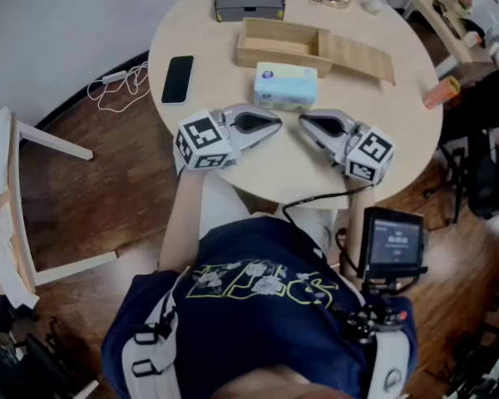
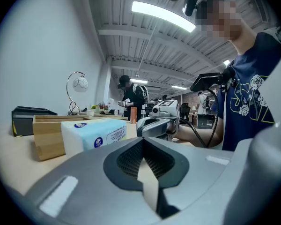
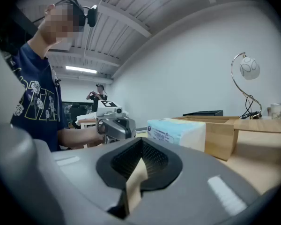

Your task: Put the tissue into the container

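Jaws shut and empty, the left tool point(image 1: 275, 125) and right tool point(image 1: 303, 122) rest tip to tip on the table point(image 1: 391, 106). The tissue point(image 1: 285, 86) lies just beyond, between them, its long axis crosswise, equally near both. The container point(image 1: 281, 45) waits behind.

The round pale wooden table point(image 1: 395, 119) is offering bare room along its near edge and on its right side. The soft blue-and-white tissue pack point(image 1: 285, 86) is sitting just in front of the open light wooden box point(image 1: 274, 56); whether they are touching cannot be told. The left gripper point(image 1: 274, 125) and right gripper point(image 1: 303, 122), both closed and empty, are pointing at each other just on the near side of the pack, crowding that approach. The box's sliding wooden lid point(image 1: 362, 58) is sticking out to the right. A black phone point(image 1: 177, 79) is lying well apart on the left, and a black rectangular case point(image 1: 249, 0) is blocking the far side behind the box.
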Available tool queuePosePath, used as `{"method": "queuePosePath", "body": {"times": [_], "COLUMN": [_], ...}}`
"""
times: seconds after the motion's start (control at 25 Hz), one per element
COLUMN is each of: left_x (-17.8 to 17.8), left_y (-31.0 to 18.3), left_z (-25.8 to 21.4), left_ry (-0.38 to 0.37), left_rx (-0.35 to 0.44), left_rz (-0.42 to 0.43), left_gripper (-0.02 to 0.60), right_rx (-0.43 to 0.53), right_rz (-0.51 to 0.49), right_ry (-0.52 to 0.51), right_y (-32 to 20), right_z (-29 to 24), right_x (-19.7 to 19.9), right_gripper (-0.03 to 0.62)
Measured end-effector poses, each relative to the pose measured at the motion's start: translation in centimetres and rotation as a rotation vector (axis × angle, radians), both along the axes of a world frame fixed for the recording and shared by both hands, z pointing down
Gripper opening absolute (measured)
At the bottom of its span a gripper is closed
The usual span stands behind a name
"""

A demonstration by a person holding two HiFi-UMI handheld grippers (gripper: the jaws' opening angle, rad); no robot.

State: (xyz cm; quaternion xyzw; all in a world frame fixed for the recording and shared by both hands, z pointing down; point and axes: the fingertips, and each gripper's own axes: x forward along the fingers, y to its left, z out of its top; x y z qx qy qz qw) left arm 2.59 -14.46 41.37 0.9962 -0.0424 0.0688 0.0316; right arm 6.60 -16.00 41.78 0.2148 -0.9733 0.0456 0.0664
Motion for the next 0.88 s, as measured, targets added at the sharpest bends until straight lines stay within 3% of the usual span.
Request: {"method": "queuePosePath", "body": {"times": [0.88], "left_x": [-0.14], "left_y": [0.02], "left_z": [0.20], "left_ry": [-0.005], "left_rx": [0.005], "left_rz": [-0.005], "left_gripper": [0.003], "right_rx": [0.007], "right_rz": [-0.009], "right_ry": [-0.001], "right_y": [0.13], "right_z": [-0.17], "right_x": [-0.07], "right_gripper": [0.000]}}
